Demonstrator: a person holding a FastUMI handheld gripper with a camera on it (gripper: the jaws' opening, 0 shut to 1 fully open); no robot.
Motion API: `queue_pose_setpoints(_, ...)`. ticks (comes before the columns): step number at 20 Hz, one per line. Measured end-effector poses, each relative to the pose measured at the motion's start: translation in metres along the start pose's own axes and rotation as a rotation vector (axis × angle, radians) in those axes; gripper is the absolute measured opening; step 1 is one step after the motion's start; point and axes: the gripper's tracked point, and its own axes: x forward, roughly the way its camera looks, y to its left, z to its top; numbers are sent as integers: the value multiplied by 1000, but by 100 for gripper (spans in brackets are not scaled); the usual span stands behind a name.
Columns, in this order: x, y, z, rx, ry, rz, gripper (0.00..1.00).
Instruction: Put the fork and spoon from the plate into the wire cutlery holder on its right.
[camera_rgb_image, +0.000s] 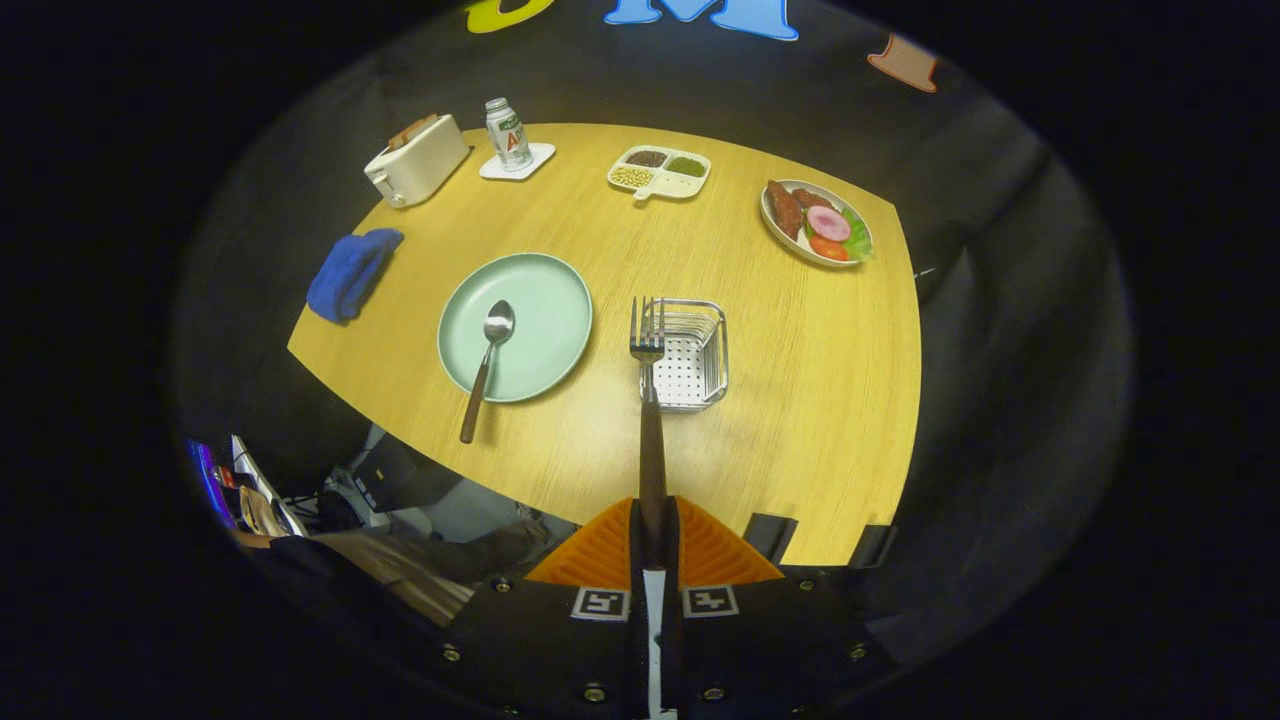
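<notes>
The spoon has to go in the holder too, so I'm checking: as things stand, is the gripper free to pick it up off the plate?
Probably not yet. The gripper has its jaws shut on the fork, held above the wire cutlery holder. The spoon lies uncovered on the plate, so access looks free once the fork is dropped.

The surface (780, 400) is pale yellow wood with a fine grain, and on it sit a mint-green plate (540, 300), a silver spoon (487, 360) with a dark brown handle, a silver wire cutlery holder (695, 350) with a dotted perforated base, and a blue cloth (350, 272) at its left edge. The fork (648, 400) clamped between the tongs (652, 535) has silver tines and a dark handle. Along the far edge stand a cream toaster (415, 160), a white coaster (518, 160) under a silver can (508, 133) with green and red marks, a cream divided tray (662, 172) of brown, green and yellow grains, and a white dish (815, 222) of brown, pink, red and green food.
</notes>
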Motion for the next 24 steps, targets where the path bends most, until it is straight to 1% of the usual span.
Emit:
queue_pose_setpoints(6,11,-14,-2,-5,100,6,5)
queue_pose_setpoints(11,26,-25,7,-28,188,-1,5)
queue_pose_setpoints(15,37,-25,12,-25,253,20,5)
queue_pose_setpoints(19,49,-29,17,-36,314,9,5)
queue_pose_setpoints(22,57,-31,25,-15,330,9,5)
queue_pose_setpoints(23,59,-31,28,-11,333,9,7)
queue_pose_setpoints(24,62,-33,31,-4,330,6,7)
